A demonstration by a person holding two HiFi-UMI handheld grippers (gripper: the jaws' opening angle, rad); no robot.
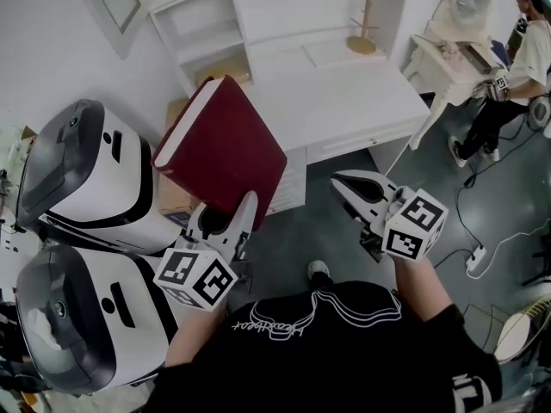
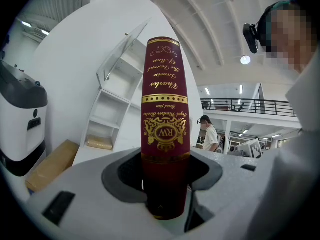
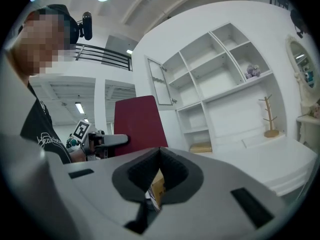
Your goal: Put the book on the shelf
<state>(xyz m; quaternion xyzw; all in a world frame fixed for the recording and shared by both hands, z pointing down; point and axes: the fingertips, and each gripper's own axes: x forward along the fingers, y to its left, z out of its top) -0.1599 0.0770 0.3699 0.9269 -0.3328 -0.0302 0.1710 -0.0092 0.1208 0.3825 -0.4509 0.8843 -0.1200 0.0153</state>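
Observation:
A thick dark red book [image 1: 228, 149] with gold print on its spine [image 2: 165, 99] is held up in the air, tilted, in front of the white shelf unit [image 1: 202, 33]. My left gripper [image 1: 225, 215] is shut on the book's lower edge, with the jaws pressing on both covers [image 2: 165, 184]. My right gripper [image 1: 357, 188] hangs to the right of the book, apart from it, with its jaws closed together and nothing between them [image 3: 159, 156]. In the right gripper view the book's cover [image 3: 137, 121] stands left of the shelf's open compartments [image 3: 215, 69].
A white desk [image 1: 344, 101] juts out below the shelf, with a wooden stand [image 1: 363, 24] at its back. Two large white machines [image 1: 86, 179] stand at the left. A cardboard box [image 2: 52, 164] lies by the shelf. A person [image 1: 516, 67] stands by a dressing table [image 1: 456, 24] at far right.

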